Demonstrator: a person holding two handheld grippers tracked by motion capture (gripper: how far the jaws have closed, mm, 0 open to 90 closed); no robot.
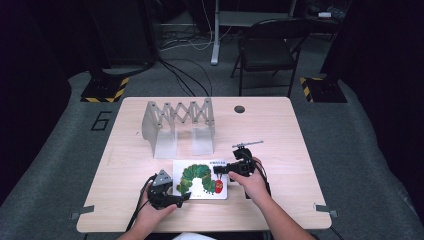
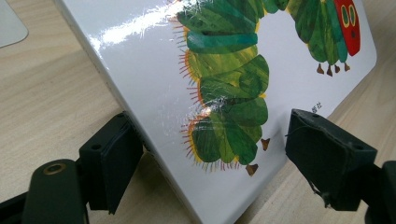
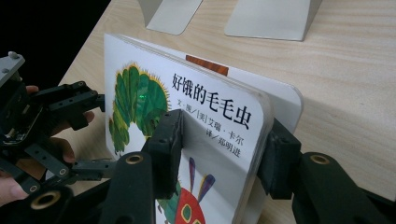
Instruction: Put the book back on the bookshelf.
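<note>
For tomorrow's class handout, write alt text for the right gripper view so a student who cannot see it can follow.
The right gripper is shut on the front cover of a caterpillar picture book, lifting it slightly open above the wooden table. The left gripper, in a hand, waits at the book's far edge, and two grey bookend bases lie beyond.

Caterpillar board book [image 1: 200,179], cover apparently lifted, on table.

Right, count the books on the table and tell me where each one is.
1. The caterpillar picture book lies near the front edge of the table, in front of the grey folding rack. The right gripper is clamped on its cover; the left gripper straddles its corner.
</note>
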